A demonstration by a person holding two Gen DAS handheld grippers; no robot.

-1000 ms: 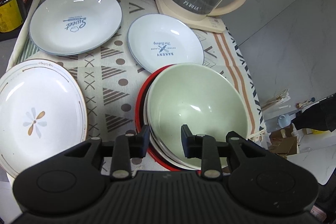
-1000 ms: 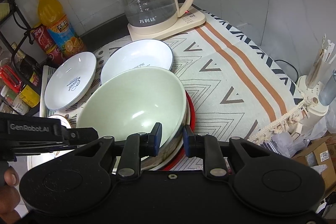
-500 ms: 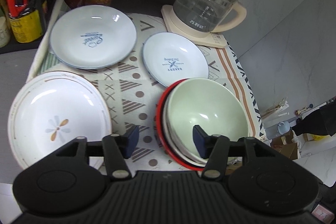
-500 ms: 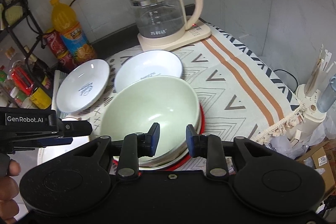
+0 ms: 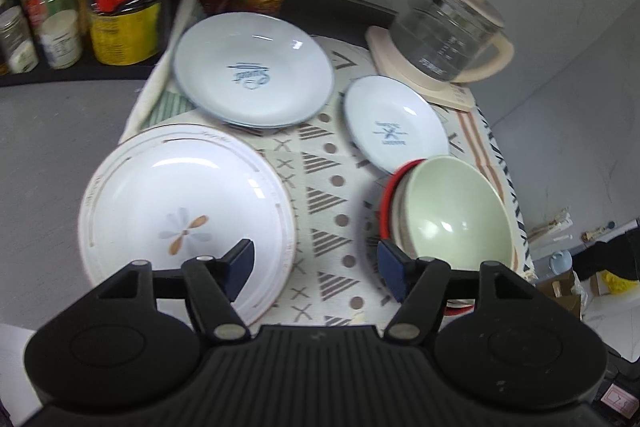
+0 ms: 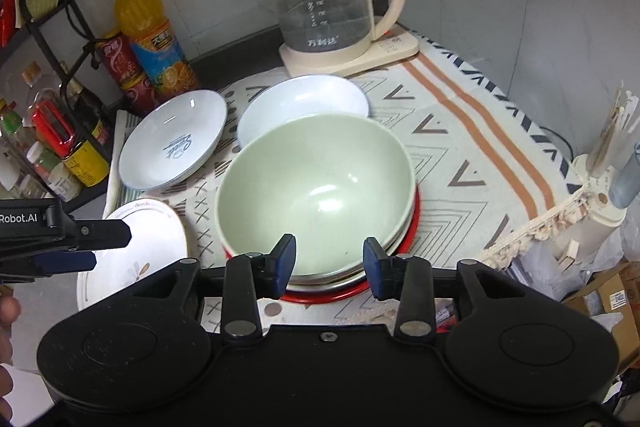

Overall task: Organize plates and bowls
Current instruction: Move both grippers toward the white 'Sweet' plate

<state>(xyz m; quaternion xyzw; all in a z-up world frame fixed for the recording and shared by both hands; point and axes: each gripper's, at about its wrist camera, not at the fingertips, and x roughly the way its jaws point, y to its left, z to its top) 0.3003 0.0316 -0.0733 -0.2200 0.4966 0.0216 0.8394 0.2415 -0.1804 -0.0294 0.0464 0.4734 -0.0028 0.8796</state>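
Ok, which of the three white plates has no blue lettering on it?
The flower plate, nearest the left gripper. It carries a petal motif; the Sweet plate and the smaller Bakery plate both show blue print.

My left tool (image 5: 316,269) has just been opening, nothing between its jaws. It hovers between the flower plate (image 5: 184,215) and the green bowl (image 5: 452,215).

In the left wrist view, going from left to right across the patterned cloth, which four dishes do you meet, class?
flower plate → "Sweet" plate → small bakery plate → green bowl, topmost in the stack on the red plate.
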